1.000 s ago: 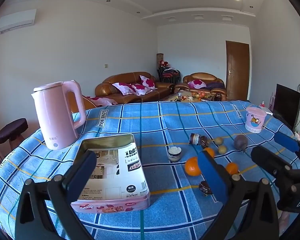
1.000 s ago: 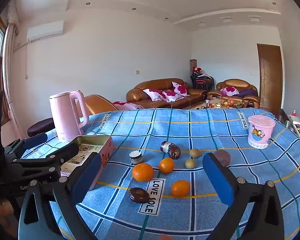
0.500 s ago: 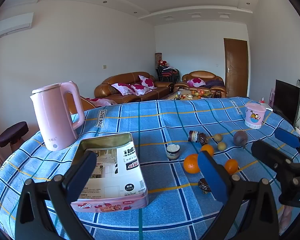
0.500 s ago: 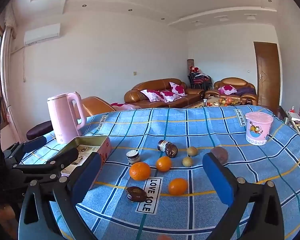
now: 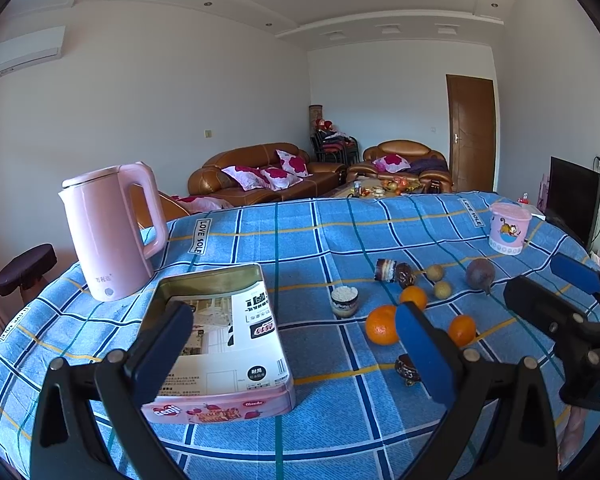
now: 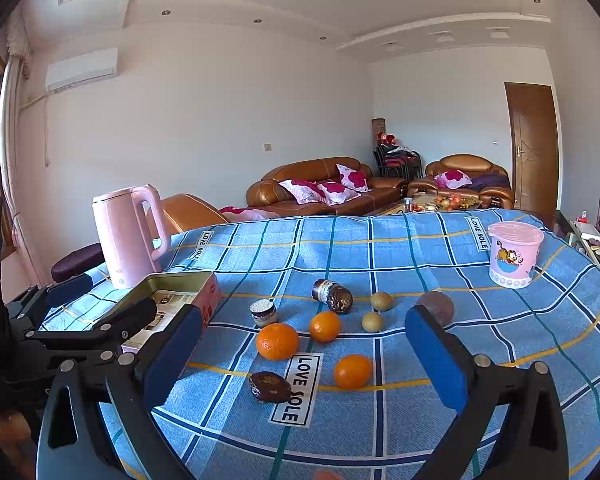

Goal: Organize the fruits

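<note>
Three oranges lie on the blue checked cloth: a large orange (image 6: 277, 341), a middle orange (image 6: 325, 326) and a near orange (image 6: 352, 371). Two small yellow-green fruits (image 6: 381, 301) and a dark purple round fruit (image 6: 436, 306) sit behind them. An open pink tin box (image 5: 216, 340) holding printed paper lies left. My left gripper (image 5: 292, 356) is open above the tin's near end. My right gripper (image 6: 306, 362) is open, hovering short of the oranges, with nothing held.
A pink kettle (image 5: 108, 232) stands at the back left and a pink lidded cup (image 6: 514, 254) at the back right. A small white-filled jar (image 6: 263, 312), a toppled jar (image 6: 332, 295) and a dark wrapped snack (image 6: 269, 386) lie among the fruit. Sofas stand beyond the table.
Both views have shifted slightly, the table contents sitting a little lower and farther; the grippers stay open and no object on the cloth has moved.
</note>
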Available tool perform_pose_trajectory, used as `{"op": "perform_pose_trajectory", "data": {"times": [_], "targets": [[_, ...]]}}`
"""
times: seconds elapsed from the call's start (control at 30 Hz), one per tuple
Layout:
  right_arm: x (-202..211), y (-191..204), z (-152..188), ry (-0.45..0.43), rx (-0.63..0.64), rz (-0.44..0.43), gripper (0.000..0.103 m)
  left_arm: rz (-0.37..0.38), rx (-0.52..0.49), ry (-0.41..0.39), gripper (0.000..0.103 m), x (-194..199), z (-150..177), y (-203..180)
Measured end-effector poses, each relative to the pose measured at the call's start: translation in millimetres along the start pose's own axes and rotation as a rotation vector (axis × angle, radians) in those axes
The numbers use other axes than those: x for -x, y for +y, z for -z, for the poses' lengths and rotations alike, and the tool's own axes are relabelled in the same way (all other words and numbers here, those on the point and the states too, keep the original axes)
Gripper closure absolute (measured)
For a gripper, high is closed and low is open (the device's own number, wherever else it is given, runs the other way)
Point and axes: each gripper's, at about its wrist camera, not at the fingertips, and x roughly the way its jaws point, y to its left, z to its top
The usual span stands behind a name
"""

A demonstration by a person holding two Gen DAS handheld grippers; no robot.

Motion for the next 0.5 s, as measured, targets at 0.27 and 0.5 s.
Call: {"op": "perform_pose_trajectory", "data": {"times": [0.27,0.5], "targets": [[-0.2,-0.8,0.6,0.0,-0.003,0.002,0.001,0.0,-0.001,0.0,0.0,-0.1,0.1,-0.2],[-0.7,-1.1,1.6,0.003,-0.003,0.003,0.001,-0.002,-0.001,0.0,0.0,0.0,0.8,-1.0]]}}
